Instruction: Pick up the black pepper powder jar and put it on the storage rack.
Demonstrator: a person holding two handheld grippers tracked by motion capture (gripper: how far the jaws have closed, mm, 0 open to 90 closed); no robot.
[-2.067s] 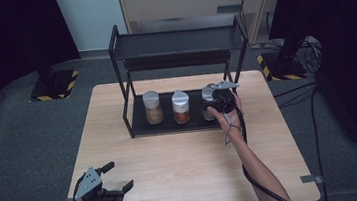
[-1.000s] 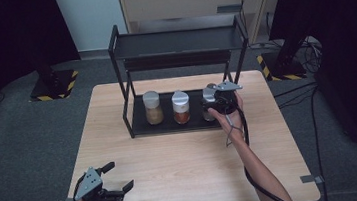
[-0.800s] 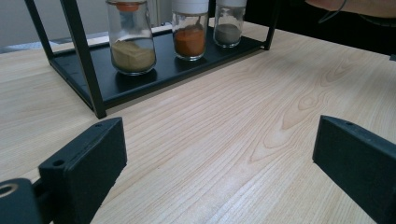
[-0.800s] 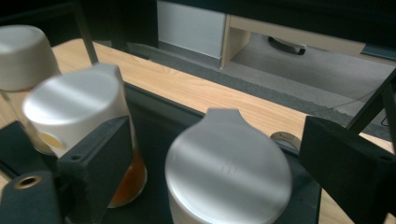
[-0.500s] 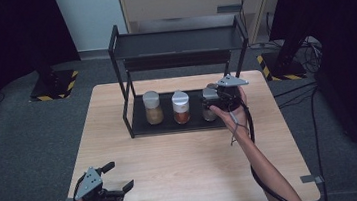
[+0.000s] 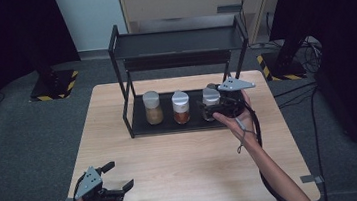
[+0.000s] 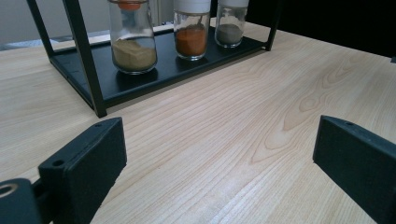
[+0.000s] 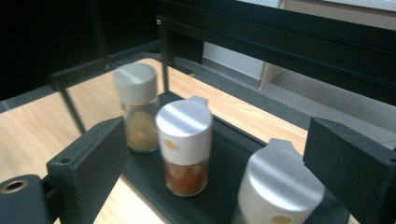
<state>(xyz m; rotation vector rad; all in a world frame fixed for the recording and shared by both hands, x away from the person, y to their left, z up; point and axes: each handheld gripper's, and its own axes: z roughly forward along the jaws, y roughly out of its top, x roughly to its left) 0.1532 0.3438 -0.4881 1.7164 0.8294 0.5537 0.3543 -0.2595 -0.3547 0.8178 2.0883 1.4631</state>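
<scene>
Under right tool [image 8: 219, 172]: spice jars' [image 8: 184, 145] lids

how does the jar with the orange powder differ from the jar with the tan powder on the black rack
The glass jar of orange-red powder stands in the middle of the black metal rack's lower shelf; the glass jar of tan powder stands at its left end in the high view. The orange jar's white cap has a flip tab and a yellow dot; the tan jar's white cap looks plain and round. Both stand upright, clear glass, roughly a third full.

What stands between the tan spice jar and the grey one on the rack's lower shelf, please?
The orange-red spice jar stands between the tan jar and the grey jar, seen in the high view.
</scene>
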